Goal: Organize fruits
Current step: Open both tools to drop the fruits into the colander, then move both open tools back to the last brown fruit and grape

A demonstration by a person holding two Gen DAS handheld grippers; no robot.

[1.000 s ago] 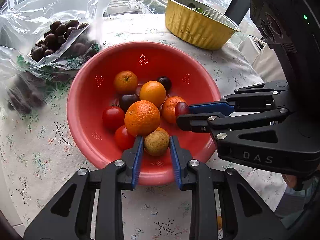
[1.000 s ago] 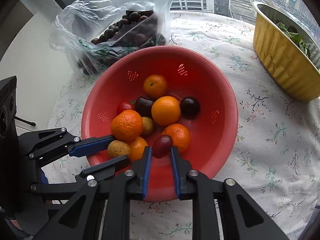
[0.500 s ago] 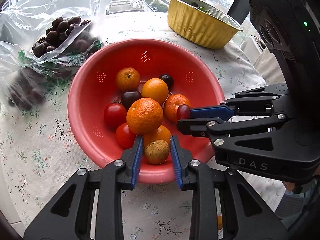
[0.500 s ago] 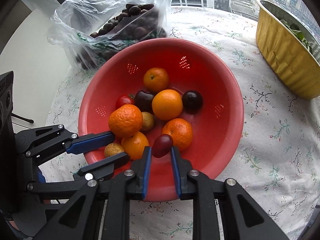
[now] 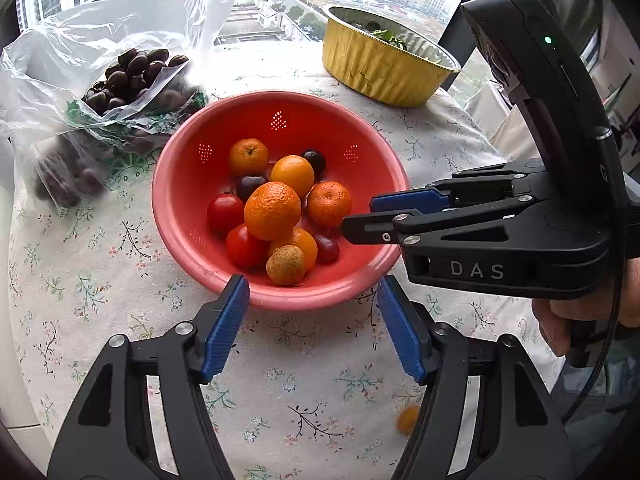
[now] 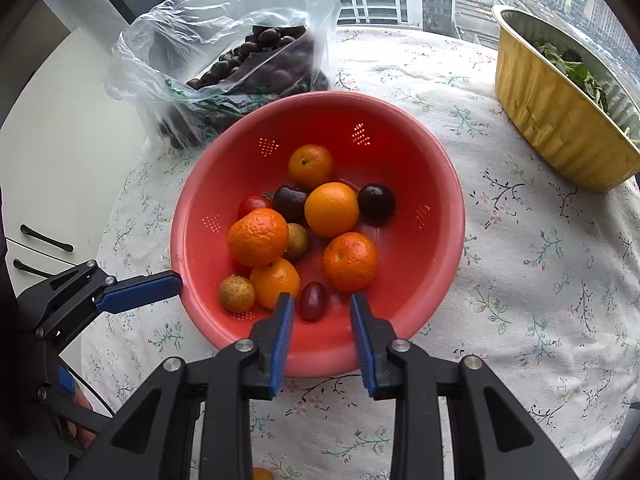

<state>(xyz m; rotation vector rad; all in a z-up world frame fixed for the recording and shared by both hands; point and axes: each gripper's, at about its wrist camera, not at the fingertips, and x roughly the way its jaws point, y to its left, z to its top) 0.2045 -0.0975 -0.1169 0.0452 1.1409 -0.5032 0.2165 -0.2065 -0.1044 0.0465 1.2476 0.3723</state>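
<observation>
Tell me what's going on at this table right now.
A person holds a two-finger gripper in each hand over a red colander full of mixed fruit. The left gripper and the right gripper are both open and hold nothing. A brown speckled fruit and a red grape lie loose in the colander, just ahead of them. A bag of chestnuts and a gold foil tray sit behind.

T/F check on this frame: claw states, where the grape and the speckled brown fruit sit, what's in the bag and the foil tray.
1. Both claws are shut on fruit. False: left claw and right claw are open, holding nothing.
2. The red grape lies in the red colander. True.
3. The speckled brown fruit lies on the tablecloth. False: it is inside the colander, near the front rim.
4. The plastic bag holds dark round fruit. True.
5. The gold foil tray holds oranges. False: green leaves show in it.
</observation>
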